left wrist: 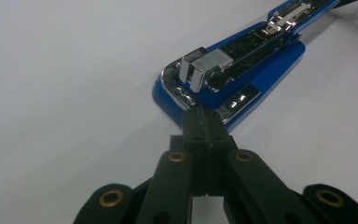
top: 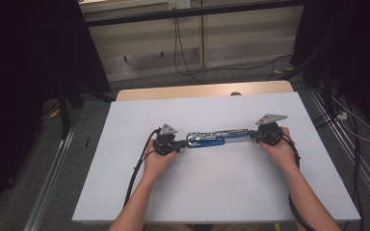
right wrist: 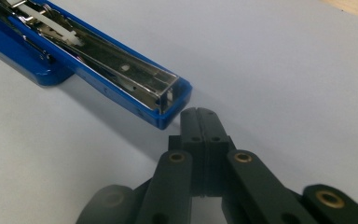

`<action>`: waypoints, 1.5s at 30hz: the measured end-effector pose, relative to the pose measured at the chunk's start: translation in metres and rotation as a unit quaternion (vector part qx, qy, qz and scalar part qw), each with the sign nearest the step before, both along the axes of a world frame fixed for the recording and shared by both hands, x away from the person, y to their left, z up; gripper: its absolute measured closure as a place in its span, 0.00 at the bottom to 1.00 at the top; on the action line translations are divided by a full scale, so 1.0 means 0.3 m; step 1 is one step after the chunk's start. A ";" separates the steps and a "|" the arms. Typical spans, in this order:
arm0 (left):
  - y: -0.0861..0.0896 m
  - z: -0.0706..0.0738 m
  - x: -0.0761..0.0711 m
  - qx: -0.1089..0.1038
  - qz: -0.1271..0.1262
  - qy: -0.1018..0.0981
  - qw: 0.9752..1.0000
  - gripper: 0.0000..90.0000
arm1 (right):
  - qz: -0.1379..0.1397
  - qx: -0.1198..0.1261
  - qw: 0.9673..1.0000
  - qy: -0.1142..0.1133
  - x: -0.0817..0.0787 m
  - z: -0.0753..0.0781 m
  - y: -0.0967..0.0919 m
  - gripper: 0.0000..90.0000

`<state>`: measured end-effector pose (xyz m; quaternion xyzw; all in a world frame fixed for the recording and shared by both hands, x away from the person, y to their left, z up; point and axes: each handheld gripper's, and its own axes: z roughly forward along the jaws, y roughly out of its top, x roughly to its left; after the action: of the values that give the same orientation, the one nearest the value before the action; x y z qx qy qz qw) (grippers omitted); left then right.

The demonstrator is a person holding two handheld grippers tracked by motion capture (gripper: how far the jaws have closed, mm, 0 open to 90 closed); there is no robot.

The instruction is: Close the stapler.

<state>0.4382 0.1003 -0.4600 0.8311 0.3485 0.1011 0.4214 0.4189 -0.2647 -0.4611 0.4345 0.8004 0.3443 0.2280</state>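
A blue stapler lies opened out flat on the pale tabletop, stretched in a line between the two tongs. The left tongs have their jaws pressed together with nothing between them; in the left gripper view their tips sit right at the rounded blue base end of the stapler, touching its edge or just short of it, beside the chrome plate and a block of staples. The right tongs are likewise closed tight on nothing; in the right gripper view their tips rest just beside the open front end of the stapler's metal magazine, a narrow gap apart. A hand holds each gripper from the near side of the tabletop
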 end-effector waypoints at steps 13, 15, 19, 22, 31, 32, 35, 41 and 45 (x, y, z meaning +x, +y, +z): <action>-0.006 -0.017 0.004 0.018 0.005 0.000 1.000 1.00 | 0.009 -0.003 1.000 0.011 0.008 -0.009 0.010 1.00; -0.007 -0.017 0.003 0.017 0.006 -0.001 1.000 1.00 | 0.011 0.001 1.000 0.008 0.008 -0.006 0.012 1.00; -0.006 -0.016 0.004 0.017 0.005 0.000 1.000 1.00 | 0.012 0.013 1.000 -0.002 0.007 0.010 0.015 1.00; -0.008 -0.017 0.002 0.016 0.008 -0.001 1.000 1.00 | 0.019 0.021 1.000 -0.008 0.007 0.022 0.027 1.00; -0.011 -0.016 -0.001 0.025 0.007 -0.005 1.000 0.98 | 0.046 0.039 0.998 -0.010 -0.002 0.028 0.086 1.00; -0.012 -0.016 -0.002 0.025 0.007 -0.007 1.000 0.98 | 0.049 0.043 0.998 -0.009 -0.003 0.026 0.091 1.00; -0.008 -0.014 -0.002 0.018 0.010 -0.004 1.000 0.94 | 0.059 0.046 0.997 -0.008 -0.008 0.023 0.106 0.97; 0.012 0.012 -0.012 -0.004 0.015 -0.002 1.000 0.76 | 0.074 0.064 0.995 -0.018 -0.036 0.029 0.131 0.77; 0.038 0.038 -0.029 0.004 0.006 -0.006 1.000 0.58 | 0.066 0.080 0.994 -0.017 -0.065 0.038 0.133 0.60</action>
<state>0.4295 0.1119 -0.4486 0.8301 0.3509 0.1098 0.4192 0.3993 -0.2249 -0.4498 0.3914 0.7931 0.4293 0.1828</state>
